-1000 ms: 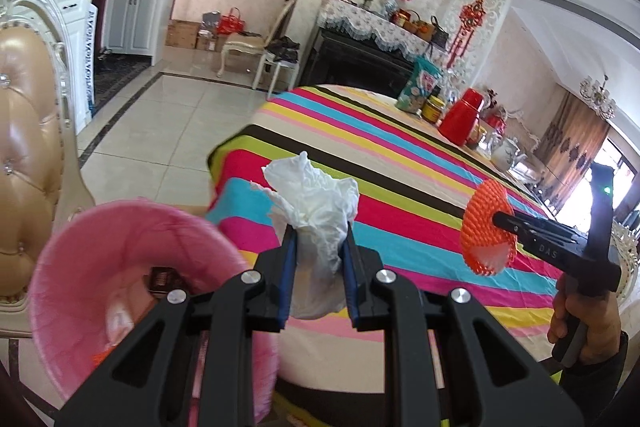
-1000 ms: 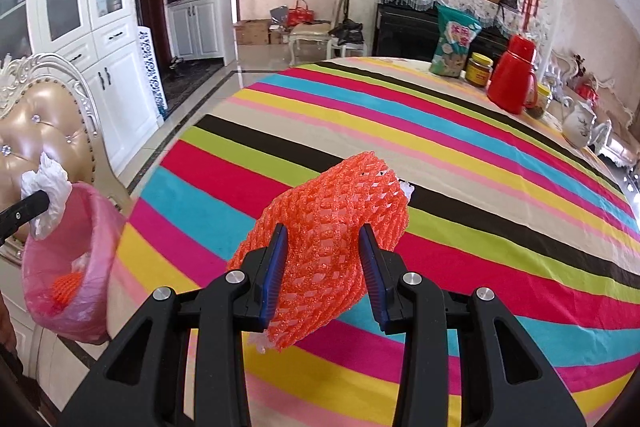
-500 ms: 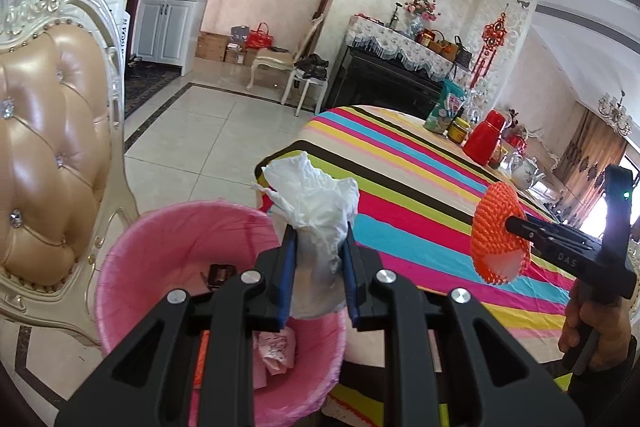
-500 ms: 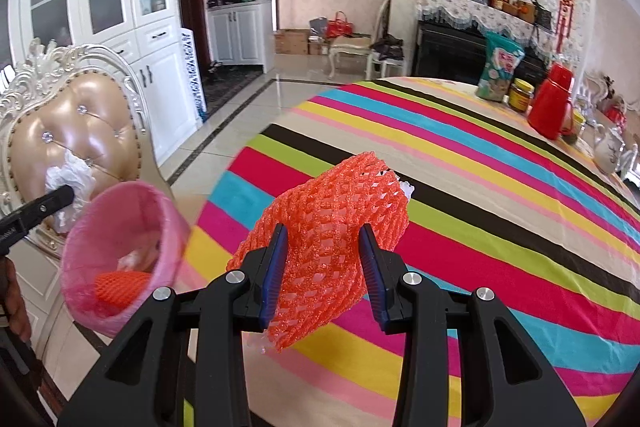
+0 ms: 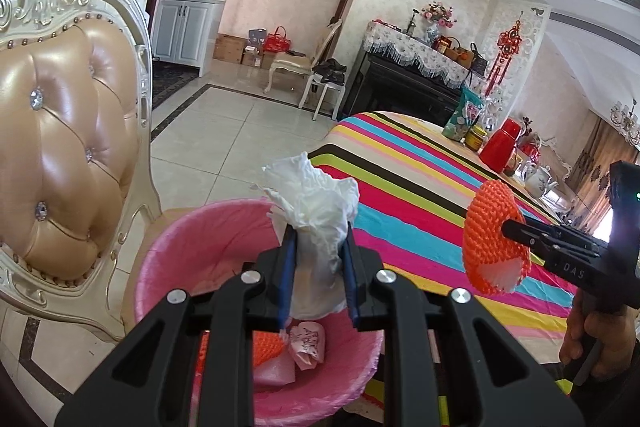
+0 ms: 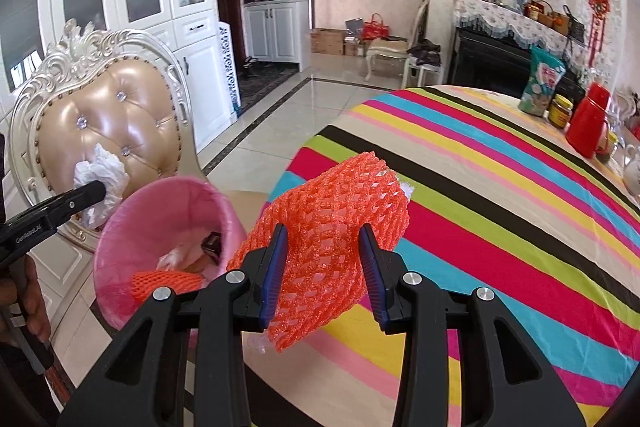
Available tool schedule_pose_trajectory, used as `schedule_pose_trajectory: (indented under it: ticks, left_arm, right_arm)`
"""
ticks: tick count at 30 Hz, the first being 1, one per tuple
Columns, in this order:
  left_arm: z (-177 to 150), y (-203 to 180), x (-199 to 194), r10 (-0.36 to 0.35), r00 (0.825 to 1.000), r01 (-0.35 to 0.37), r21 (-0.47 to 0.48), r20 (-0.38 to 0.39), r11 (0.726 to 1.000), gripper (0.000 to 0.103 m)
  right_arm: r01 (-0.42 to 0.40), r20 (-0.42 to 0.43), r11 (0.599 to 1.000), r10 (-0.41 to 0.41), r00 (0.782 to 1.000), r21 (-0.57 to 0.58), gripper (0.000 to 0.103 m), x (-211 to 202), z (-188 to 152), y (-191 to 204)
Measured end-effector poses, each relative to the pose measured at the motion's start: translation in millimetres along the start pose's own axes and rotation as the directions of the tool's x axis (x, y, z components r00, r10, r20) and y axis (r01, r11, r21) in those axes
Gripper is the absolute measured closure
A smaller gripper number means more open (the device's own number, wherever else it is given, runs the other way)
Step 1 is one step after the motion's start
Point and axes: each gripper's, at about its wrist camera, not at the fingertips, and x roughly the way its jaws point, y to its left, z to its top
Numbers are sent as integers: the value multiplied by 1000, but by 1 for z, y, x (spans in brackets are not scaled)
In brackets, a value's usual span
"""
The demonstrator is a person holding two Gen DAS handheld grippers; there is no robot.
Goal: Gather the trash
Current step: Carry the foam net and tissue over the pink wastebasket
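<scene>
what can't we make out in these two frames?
- Left wrist view: the pink bin floor and near rim, hidden by the left gripper and its white tissue.
- Right wrist view: most bin contents, hidden by its wall and the orange foam net.
- Both views: jar labels on the table, too small.

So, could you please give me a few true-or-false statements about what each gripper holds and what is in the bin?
1. The left gripper clamps a crumpled white tissue. True.
2. The right gripper is empty. False: it grips an orange foam net.
3. The pink bin already holds an orange net. True.
4. The tissue lies inside the bin. False: it is held above the bin.
</scene>
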Motion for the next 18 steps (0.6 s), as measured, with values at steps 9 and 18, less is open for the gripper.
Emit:
schedule_pose_trajectory:
  ticks: [9,18]
  left_arm:
    - [-1,15,-5,15,1000,-15,-14,7,1000,82]
    - [-2,26,-5,27,1000,-26,-31,6,999,82]
  right_arm:
    - [-48,-19,998,47,999,-49,66,15,4,36]
    - [-78,-39,994,75,996,-76,66,32,4,62]
